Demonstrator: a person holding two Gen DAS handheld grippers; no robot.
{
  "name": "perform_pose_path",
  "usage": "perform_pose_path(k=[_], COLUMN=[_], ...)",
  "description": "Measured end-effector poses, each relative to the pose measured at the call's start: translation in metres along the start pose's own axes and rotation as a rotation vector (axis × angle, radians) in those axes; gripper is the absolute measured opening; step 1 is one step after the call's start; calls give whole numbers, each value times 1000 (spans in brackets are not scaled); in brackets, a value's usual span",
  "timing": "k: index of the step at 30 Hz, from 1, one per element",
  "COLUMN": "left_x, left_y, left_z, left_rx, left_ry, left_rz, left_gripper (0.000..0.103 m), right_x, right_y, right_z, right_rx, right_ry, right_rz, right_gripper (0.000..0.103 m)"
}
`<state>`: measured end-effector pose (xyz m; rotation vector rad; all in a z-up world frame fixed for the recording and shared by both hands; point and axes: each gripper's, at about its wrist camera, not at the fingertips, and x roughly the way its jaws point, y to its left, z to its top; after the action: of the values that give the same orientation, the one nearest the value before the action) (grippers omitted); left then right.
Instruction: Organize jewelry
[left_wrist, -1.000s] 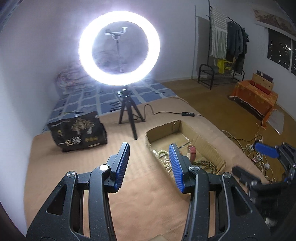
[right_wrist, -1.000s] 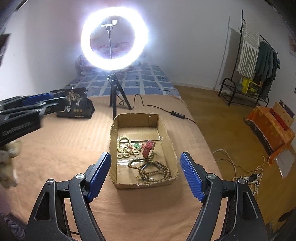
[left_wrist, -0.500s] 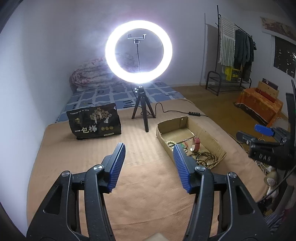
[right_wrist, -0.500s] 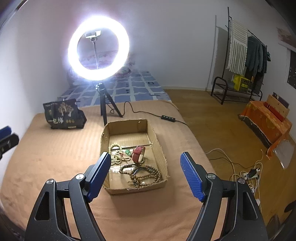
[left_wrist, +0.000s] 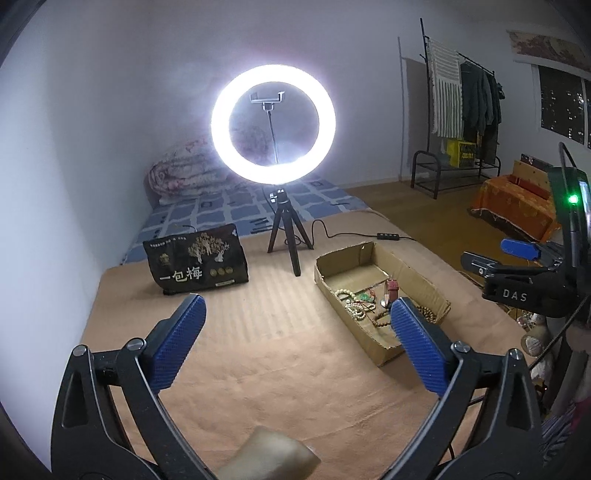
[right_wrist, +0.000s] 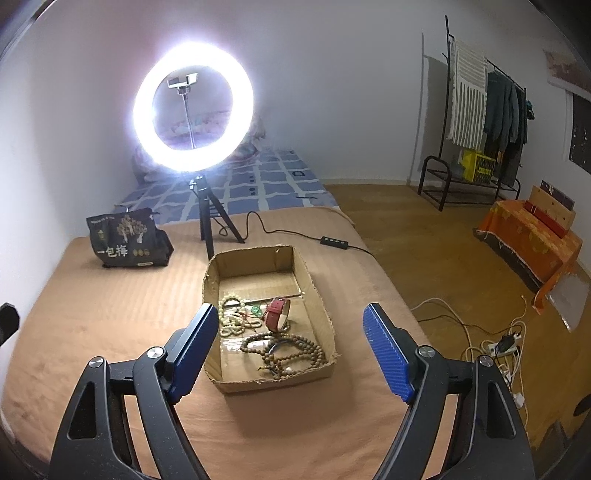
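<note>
A: Jewelry (right_wrist: 267, 332) sits heaped in the cardboard box (right_wrist: 317, 291), straight ahead of the right gripper (right_wrist: 290, 345) and a little below its tips, framed between its two blue pads.

B: And from the left gripper (left_wrist: 295, 336)?

A: The box lies ahead and off to its right side, partly hidden by its right pad. Both grippers are empty. The left one's jaws are opening, nearly spread full; the right one's are opening too, slowly, already wide. Neither touches anything.

B: What's in the pile?

A: Pale bead strands (right_wrist: 234, 319) at the left, a long brown bead strand (right_wrist: 291, 352) looped nearest the gripper, a red watch strap (right_wrist: 276, 314) standing on edge in the middle, and something small and green (right_wrist: 255, 310) beside it.

B: How would it handle?

A: Light and limp, I'd judge. Strands will drape and slide, and they look tangled, so lifting one may drag its neighbours. The strap seems stiffest; pinch it across its band. For beads, take a raised loop, not a flat run against the box floor.
</note>
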<state>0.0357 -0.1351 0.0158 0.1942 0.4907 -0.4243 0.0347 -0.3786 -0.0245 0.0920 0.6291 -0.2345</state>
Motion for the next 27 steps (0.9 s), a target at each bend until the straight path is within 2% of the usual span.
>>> perform_pose_path(k=[16, 27], left_x=[6, 9], left_y=[7, 7], left_z=[-6, -8], left_rx=[-41, -32], left_ry=[52, 63], left_rz=[6, 2], left_gripper=[103, 103], right_x=[2, 3], right_y=[5, 6], right_z=[-1, -3], right_rx=[-18, -19], right_ry=[1, 5], right_rz=[-6, -4], right_gripper=[81, 81])
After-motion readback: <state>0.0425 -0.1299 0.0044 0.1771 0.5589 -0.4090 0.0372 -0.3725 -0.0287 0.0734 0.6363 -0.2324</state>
